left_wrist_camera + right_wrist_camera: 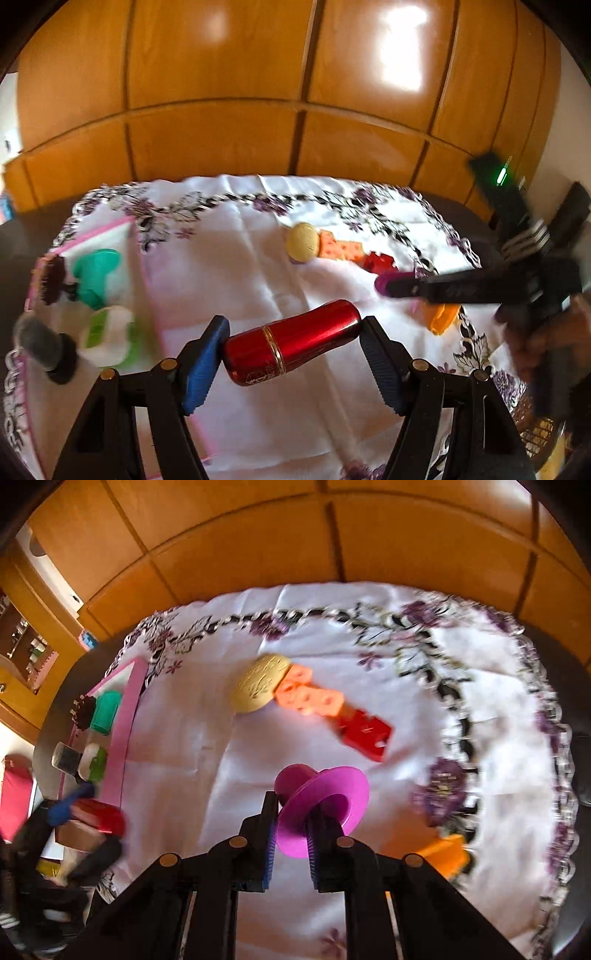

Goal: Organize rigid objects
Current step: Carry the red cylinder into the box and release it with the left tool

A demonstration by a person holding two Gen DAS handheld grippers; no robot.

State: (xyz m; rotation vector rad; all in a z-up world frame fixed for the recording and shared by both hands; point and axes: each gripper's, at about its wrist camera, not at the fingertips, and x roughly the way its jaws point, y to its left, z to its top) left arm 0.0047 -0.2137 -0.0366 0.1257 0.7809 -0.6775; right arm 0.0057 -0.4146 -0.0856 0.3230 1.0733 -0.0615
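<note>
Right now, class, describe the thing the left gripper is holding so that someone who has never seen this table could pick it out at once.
Start at the white tablecloth with its purple flower border. Above its near edge, the left gripper pinches a red cylinder end to end. Unlike the matte plastic pieces farther back, such as the orange block, it is glossy metallic red with a thin gold band around its middle.

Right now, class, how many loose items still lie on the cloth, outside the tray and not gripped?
4: yellow oval, touching orange block, then red block, and orange piece near the cloth's right edge. Others may be hidden.

Glossy red tube (291, 341), magenta hat (325, 805), purple-flowered, seemingly white cloth (258, 258).
</note>
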